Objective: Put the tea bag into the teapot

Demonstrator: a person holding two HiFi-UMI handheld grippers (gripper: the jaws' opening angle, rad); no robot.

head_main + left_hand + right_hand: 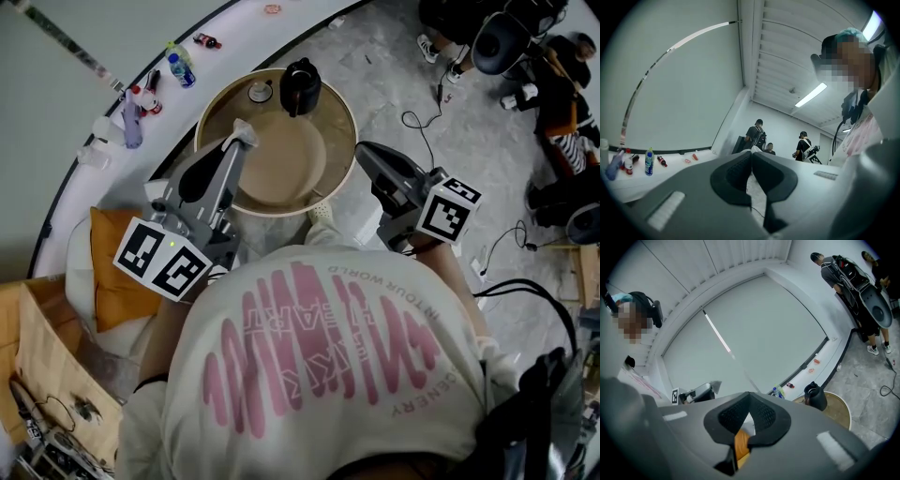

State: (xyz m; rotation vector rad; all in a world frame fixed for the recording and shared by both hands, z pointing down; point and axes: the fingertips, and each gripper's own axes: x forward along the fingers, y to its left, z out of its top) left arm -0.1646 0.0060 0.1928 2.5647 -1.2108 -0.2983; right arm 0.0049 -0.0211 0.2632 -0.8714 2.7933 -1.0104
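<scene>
A black teapot (300, 86) stands at the far edge of the round tan table (349, 159), and in the right gripper view the teapot (814, 396) is ahead to the right. My left gripper (239, 142) reaches over the table's left rim, shut on a white tea bag (244, 131). In the left gripper view the shut left gripper (751, 152) shows the white tea bag (753, 190) in the gap behind its pads. My right gripper (360, 148) hovers by the table's right rim. The right gripper (749, 393) is shut, with an orange scrap (741, 442) wedged behind the pads; what it is I cannot tell.
A small round object (260, 91) lies left of the teapot. Bottles (178, 66) stand on the curved white ledge behind the table. An orange cushion (117, 272) sits at my left. People and gear (553, 56) occupy the far right, and cables (422, 122) trail over the floor.
</scene>
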